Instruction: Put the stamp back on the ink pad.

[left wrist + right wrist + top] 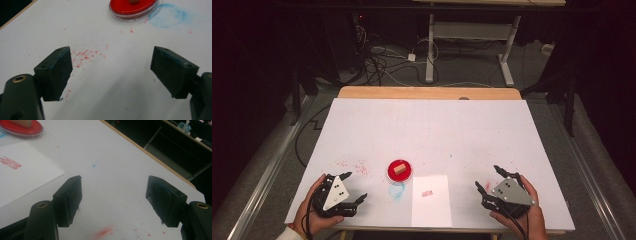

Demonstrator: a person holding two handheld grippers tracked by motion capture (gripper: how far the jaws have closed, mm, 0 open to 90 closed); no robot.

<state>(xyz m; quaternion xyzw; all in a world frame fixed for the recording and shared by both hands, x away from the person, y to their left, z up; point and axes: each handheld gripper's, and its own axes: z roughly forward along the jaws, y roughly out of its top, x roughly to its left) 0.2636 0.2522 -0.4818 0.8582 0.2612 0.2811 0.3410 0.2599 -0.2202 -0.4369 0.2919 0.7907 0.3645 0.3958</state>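
Observation:
A round red ink pad (400, 170) lies near the table's front middle, with a small wooden stamp block (399, 168) standing on it. Right beside it is a white sheet of paper (431, 200) bearing a red stamp print (427, 192). My left gripper (354, 187) rests at the front left, open, jaws empty; the ink pad (133, 7) shows ahead of it in the left gripper view. My right gripper (488, 179) rests at the front right, open and empty. Its own view has the paper (22, 172), the print (10, 162) and the pad (21, 128) off to the left.
The white table cover (432, 125) carries red ink specks (357, 166) and a blue ring smudge (396, 190) by the pad. Behind the table's wooden far edge (427, 93) are floor cables and a desk frame (472, 40).

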